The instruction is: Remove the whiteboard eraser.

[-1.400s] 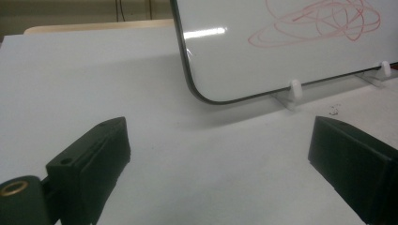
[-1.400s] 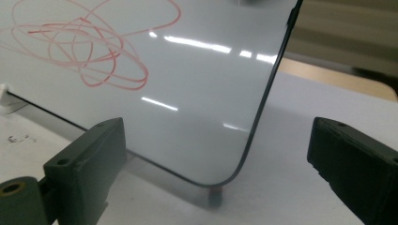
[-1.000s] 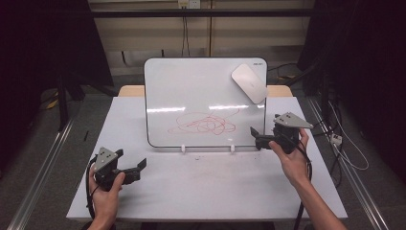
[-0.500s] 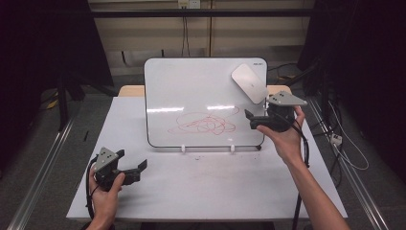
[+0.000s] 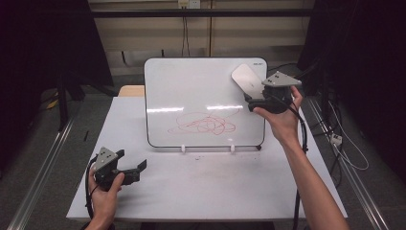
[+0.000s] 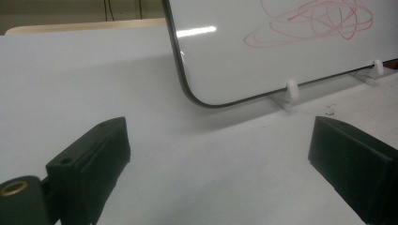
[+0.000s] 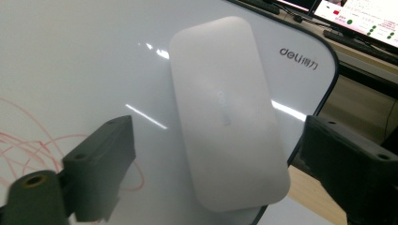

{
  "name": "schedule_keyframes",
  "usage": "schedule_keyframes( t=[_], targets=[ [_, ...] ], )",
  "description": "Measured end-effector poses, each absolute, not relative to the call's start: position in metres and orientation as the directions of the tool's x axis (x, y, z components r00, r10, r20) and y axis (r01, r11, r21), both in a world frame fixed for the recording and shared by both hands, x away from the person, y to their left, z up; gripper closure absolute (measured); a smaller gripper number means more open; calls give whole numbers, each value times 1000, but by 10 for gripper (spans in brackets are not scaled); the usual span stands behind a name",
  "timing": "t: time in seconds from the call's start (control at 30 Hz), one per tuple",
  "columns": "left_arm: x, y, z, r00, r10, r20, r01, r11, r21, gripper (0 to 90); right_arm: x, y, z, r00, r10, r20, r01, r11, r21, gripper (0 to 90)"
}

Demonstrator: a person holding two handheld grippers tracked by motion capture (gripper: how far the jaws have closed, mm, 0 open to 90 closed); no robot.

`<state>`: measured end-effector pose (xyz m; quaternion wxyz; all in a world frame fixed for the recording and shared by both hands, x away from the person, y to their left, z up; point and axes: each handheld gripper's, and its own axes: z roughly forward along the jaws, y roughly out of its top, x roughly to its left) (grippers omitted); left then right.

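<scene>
1. Board (image 5: pixel 191 96) stands propped on tabletop (image 5: pixel 215 187); red scribble (image 5: pixel 203 124) on its lower middle, untouched, so no wiping done yet.
2. Eraser (image 7: pixel 227 112) sits on board's top right corner, w/ right gripper (image 5: pixel 253 101) at it; jaws spread wide either side, nothing grasped.
3. Left gripper (image 5: pixel 136 167) low over tabletop near front left, jaws apart, empty.
4. Likely job = erase scribble; left to do: grip eraser, wipe.

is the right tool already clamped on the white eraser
No, in the right gripper view the right tool is open, its jaws standing apart on either side of the white eraser on the whiteboard.
</scene>
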<state>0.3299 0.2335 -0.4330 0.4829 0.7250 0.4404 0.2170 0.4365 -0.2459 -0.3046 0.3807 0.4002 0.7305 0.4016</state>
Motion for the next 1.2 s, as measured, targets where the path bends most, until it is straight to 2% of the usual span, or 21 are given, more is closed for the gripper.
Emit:
schedule_keyframes(
  t=[0.07,0.13,0.37,0.8,0.9,1.2],
  targets=[
    [330,233,-433,520,847,-105,430,-154,890,57,440,-246,-303,-396,888,-232,282,358,890,148],
    [330,232,-433,524,846,-103,430,-158,889,57,450,-244,-299,-393,875,-282,277,405,872,209],
    [330,232,-433,527,844,-103,427,-158,890,57,465,-238,-299,-392,869,-302,292,429,855,179],
    [327,234,-433,516,851,-99,432,-158,888,56,478,-231,-312,-395,847,-355,339,494,801,235],
    [327,235,-434,511,853,-100,434,-155,888,56,481,-230,-314,-403,844,-354,347,499,794,281],
    [328,238,-434,500,860,-107,437,-144,888,56,484,-229,-315,-406,839,-363,373,515,772,296]
  ],
)
